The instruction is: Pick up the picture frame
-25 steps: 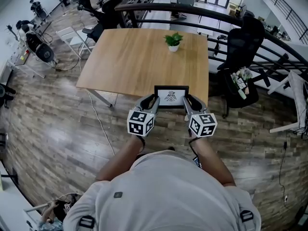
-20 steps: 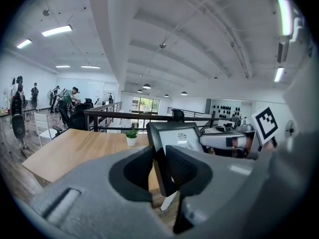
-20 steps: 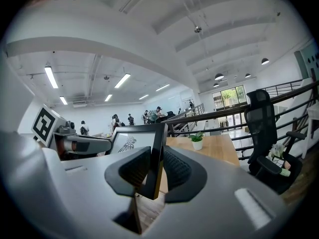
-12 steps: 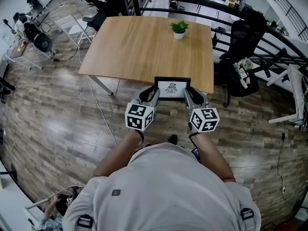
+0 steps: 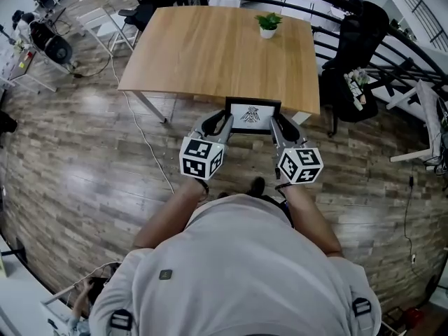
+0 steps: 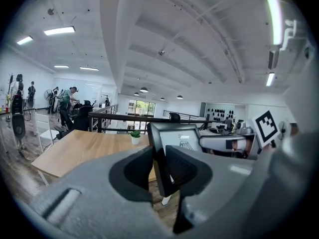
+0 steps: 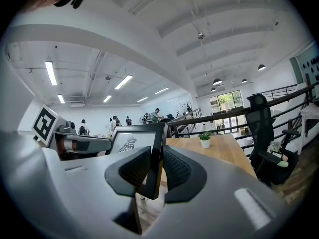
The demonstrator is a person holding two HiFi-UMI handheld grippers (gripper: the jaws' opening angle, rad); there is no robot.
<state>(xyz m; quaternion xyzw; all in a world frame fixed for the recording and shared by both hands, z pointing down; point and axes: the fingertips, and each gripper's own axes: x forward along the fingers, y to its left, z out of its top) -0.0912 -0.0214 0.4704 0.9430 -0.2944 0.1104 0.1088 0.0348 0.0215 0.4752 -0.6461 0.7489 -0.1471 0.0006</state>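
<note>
Though head view hides contact, left gripper (image 6: 159,169), right gripper (image 7: 155,171) clamp picture frame (image 5: 253,115)

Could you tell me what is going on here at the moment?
A person is holding a black picture frame between two hand-held grippers. The left gripper is clamped on the frame's left edge and the right gripper on its right edge. The frame is upright and off the wooden table, in the air by the table's near edge. A small potted plant stands near the far edge.
</note>
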